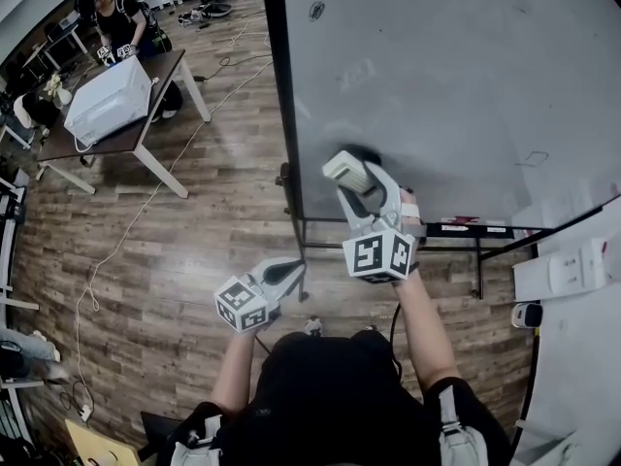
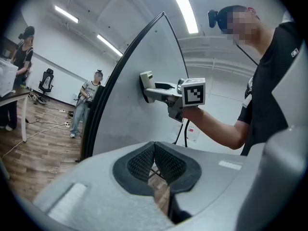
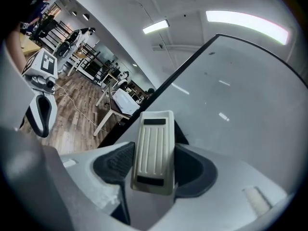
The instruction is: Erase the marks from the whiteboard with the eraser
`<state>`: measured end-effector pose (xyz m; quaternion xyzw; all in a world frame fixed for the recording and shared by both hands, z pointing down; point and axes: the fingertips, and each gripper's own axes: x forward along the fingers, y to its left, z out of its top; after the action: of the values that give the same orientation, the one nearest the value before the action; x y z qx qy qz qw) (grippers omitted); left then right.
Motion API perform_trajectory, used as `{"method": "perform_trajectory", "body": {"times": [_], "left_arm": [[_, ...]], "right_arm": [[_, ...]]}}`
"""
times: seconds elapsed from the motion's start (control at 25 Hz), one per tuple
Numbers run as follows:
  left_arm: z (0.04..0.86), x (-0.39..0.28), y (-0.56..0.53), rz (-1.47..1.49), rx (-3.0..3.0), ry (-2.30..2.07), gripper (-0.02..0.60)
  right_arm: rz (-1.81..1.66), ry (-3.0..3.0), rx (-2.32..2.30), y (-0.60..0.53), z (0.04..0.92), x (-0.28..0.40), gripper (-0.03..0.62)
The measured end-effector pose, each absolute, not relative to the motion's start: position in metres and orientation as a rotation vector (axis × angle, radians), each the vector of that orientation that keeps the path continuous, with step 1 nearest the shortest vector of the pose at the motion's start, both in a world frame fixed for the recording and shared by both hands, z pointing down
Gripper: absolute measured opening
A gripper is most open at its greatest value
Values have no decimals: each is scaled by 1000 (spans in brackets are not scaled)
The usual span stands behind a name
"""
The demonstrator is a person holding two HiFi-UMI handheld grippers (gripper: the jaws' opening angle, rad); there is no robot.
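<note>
My right gripper (image 1: 357, 179) is shut on a cream ribbed eraser (image 1: 342, 168), pressed against the lower left of the whiteboard (image 1: 456, 76). In the right gripper view the eraser (image 3: 154, 150) stands between the jaws with its felt side toward the board (image 3: 240, 105). The left gripper view shows the same eraser (image 2: 146, 84) flat on the board (image 2: 127, 105). Faint marks show on the board at the top (image 1: 316, 10) and at the right (image 1: 535, 157). My left gripper (image 1: 289, 275) hangs low over the floor, shut and empty, its pads (image 2: 166, 165) touching.
The board's black frame and stand (image 1: 291, 178) rise from the wood floor. A marker tray (image 1: 470, 229) runs under the board. At the left stands a table (image 1: 116, 129) with a white box (image 1: 107, 100), with people beside it (image 1: 118, 17). Cables trail over the floor (image 1: 126, 231).
</note>
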<state>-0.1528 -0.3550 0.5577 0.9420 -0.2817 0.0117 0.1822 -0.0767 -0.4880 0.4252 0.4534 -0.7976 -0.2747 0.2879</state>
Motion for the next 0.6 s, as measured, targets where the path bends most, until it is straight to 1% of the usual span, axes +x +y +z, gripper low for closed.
{"method": "perform_trajectory", "body": {"times": [0.24, 0.6], "left_arm": [[554, -133, -322, 23, 2656, -843, 12], [536, -54, -213, 5, 2646, -883, 12]], "right_arm": [[-757, -2123, 1185, -447, 430, -50, 261], [-629, -2218, 1090, -335, 459, 31, 261]]}}
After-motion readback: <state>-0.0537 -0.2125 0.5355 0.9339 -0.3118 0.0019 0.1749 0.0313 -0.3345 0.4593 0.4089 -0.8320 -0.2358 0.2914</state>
